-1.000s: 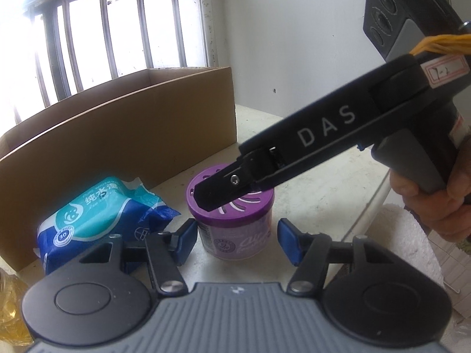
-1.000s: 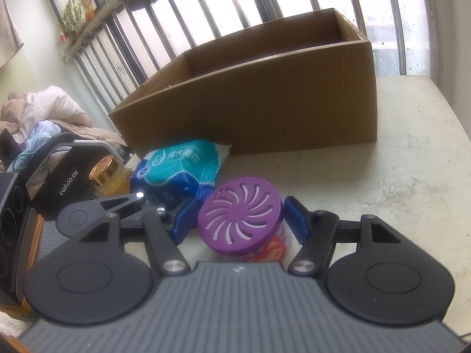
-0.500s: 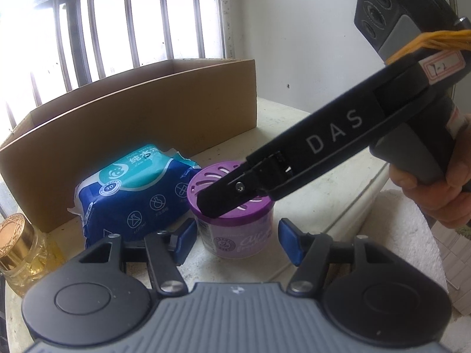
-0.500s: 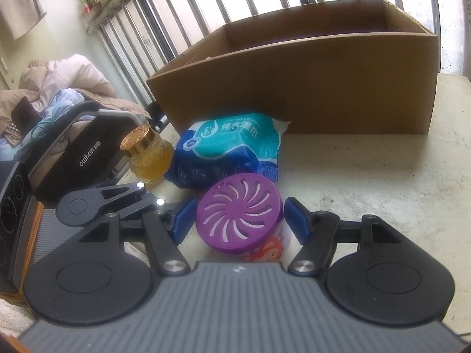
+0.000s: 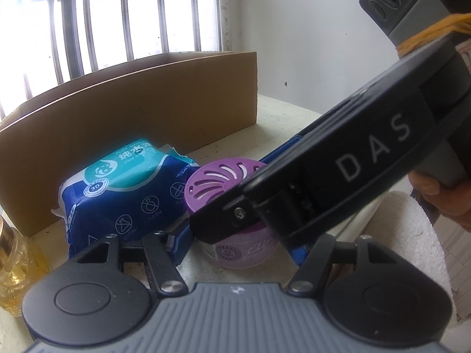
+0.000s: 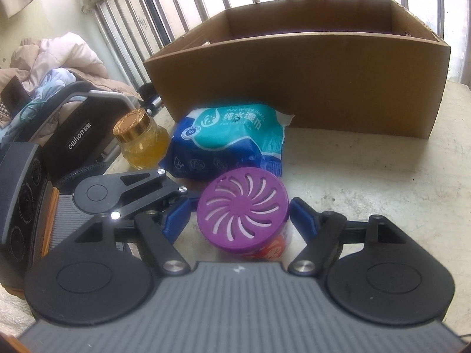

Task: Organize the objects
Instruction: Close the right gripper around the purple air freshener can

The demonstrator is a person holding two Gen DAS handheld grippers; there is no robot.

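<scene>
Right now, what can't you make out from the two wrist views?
- Air freshener, left wrist view: the right gripper's body covers its right half, so contact there is unclear.
- Box contents, both views: the front wall hides the floor inside.
- Jar, left wrist view: cut off by the left edge; whole in the right view.
- Wipes pack small print: too small to read.
</scene>
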